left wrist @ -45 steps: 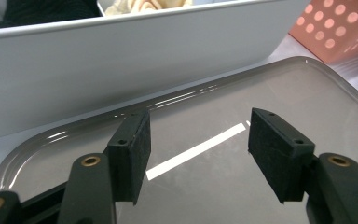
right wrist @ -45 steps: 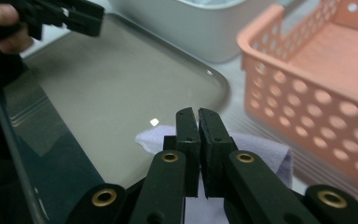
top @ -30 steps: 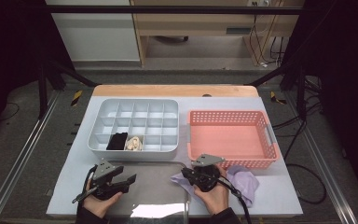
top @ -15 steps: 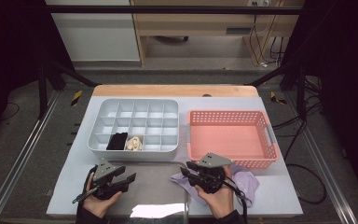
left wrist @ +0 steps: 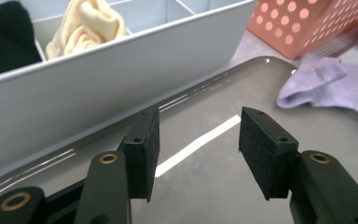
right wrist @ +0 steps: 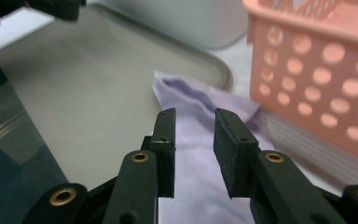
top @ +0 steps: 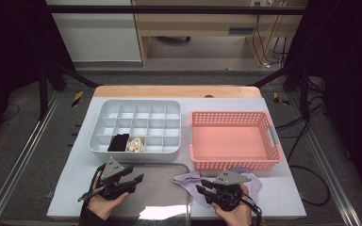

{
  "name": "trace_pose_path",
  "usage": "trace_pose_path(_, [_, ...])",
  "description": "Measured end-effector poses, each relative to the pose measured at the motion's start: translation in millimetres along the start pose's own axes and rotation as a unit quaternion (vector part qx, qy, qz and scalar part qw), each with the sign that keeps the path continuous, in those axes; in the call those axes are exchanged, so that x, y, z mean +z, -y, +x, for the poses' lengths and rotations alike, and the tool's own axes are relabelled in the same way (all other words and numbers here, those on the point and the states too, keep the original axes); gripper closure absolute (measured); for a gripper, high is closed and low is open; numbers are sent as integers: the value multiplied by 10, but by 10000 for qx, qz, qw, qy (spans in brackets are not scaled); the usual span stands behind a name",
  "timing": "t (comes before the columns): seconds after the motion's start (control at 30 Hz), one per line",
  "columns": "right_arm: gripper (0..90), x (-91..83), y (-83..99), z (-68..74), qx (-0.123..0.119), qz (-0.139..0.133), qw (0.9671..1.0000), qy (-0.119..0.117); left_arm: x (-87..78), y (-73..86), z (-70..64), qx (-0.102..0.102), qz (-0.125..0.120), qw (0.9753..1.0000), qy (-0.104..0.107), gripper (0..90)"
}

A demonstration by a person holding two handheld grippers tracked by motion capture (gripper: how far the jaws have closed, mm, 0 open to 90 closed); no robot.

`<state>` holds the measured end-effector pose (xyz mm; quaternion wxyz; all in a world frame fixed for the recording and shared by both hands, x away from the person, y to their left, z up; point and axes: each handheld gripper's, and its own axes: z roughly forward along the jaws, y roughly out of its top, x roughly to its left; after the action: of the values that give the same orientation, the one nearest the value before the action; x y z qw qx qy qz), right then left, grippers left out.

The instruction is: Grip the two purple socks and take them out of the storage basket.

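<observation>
Grippers held low in the frame, over tray and cloth.
The right gripper [top: 201,190] is spread slightly above the cloth [top: 188,179]; the left gripper [top: 137,180] is spread wide.

Lighting falls from above and is even over the surface [top: 283,197] in the high view; the surroundings to both sides and the far corners are dark, near black. A bright white glare patch sits on the glossy grey tray [top: 162,213] at its near edge. In the left gripper view the same tray [left wrist: 205,154] carries a sharp white reflected streak and fine bright lines near its rim. That view is crisp on the jaws; the pink basket [left wrist: 307,23] and the purple cloth [left wrist: 335,88] are soft, with streaky motion blur. In the right gripper view the jaws are sharp, while the basket [right wrist: 317,74] and the cloth [right wrist: 200,112] are out of focus.
</observation>
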<state>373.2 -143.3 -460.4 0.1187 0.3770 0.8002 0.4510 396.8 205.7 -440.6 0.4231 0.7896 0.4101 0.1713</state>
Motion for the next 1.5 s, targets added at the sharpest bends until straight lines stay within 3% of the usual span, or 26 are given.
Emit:
trace_pose_path(0.27, [703, -3, 109, -43, 38, 107, 9999, 35, 71, -174, -216, 162, -159, 9997, 111, 497])
trace_pose_path(0.53, [677, 42, 204, 25, -15, 262, 9996, -141, 253, -229, -415, 309, -74, 9992, 228, 533])
trace_pose_path(0.77, [670, 124, 250, 43, -131, 438, 9988, -146, 347, -110, -393, 265, 19, 9993, 259, 563])
trace_pose_path(0.93, [821, 129, 244, 81, -477, 522, 9975, 71, 382, -78, -374, 224, 114, 9991, 340, 578])
trace_pose_path(1.03, [900, 130, 227, 65, -459, 601, 9971, 3, 385, -72, -370, 207, 144, 9989, 406, 585])
trace_pose_path(1.27, [900, 50, 201, -17, -348, 771, 9962, -191, 389, -62, -367, 176, 236, 9983, 495, 588])
trace_pose_path(1.5, [863, -55, 206, -97, -265, 799, 9964, -71, 335, -29, -350, 167, 241, 9983, 494, 587])
